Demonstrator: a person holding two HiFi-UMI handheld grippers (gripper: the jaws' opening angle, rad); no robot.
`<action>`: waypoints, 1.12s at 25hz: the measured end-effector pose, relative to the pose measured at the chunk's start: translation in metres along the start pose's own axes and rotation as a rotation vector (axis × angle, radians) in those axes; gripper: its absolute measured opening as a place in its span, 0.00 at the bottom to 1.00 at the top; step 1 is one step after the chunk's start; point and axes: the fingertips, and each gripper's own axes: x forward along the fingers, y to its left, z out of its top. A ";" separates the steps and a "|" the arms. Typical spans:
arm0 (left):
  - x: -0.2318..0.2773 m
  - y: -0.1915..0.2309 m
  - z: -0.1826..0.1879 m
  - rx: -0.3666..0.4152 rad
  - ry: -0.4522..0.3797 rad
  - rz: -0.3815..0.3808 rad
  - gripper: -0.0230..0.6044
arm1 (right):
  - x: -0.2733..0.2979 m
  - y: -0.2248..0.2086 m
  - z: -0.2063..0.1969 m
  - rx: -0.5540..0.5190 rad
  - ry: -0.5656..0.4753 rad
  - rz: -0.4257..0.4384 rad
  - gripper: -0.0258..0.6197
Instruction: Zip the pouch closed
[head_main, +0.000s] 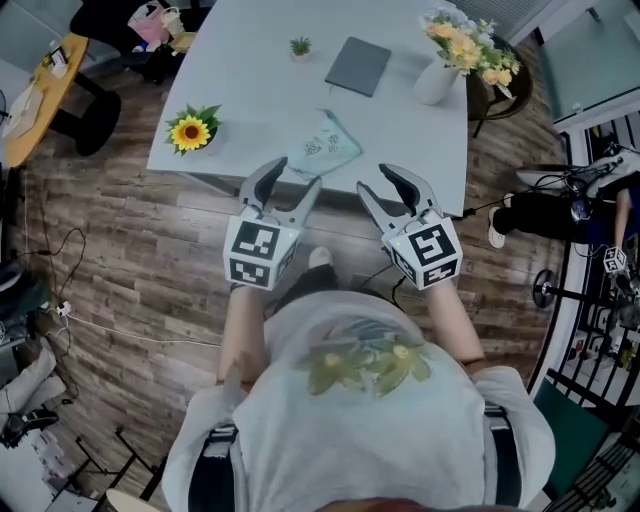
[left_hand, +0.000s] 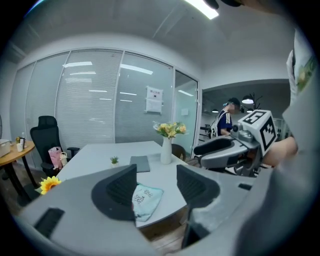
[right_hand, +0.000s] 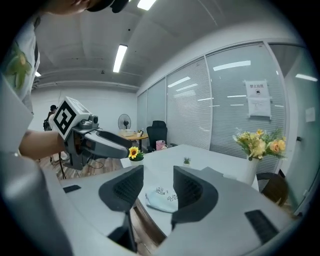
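Note:
A pale mint pouch with small dark prints lies flat near the front edge of the white table. The same pouch shows between the left jaws, and as the pouch between the right jaws, lying on the table well beyond them. My left gripper hangs open off the table's front edge, left of the pouch. My right gripper is open too, to the pouch's right. Nothing is between either pair of jaws. In the left gripper view the right gripper shows at the right.
A sunflower stands at the table's front left corner. A grey notebook, a tiny green plant and a white vase of yellow flowers stand farther back. Wooden floor lies below the grippers. An office chair and a person are in the background.

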 end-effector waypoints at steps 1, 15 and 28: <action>0.003 0.007 -0.001 -0.002 0.007 -0.007 0.41 | 0.005 -0.002 -0.001 -0.005 0.011 -0.001 0.32; 0.058 0.046 -0.023 0.048 0.110 -0.101 0.41 | 0.049 -0.020 -0.011 -0.014 0.089 -0.043 0.32; 0.132 0.088 -0.022 0.106 0.198 -0.164 0.40 | 0.121 -0.082 -0.015 0.028 0.116 -0.012 0.32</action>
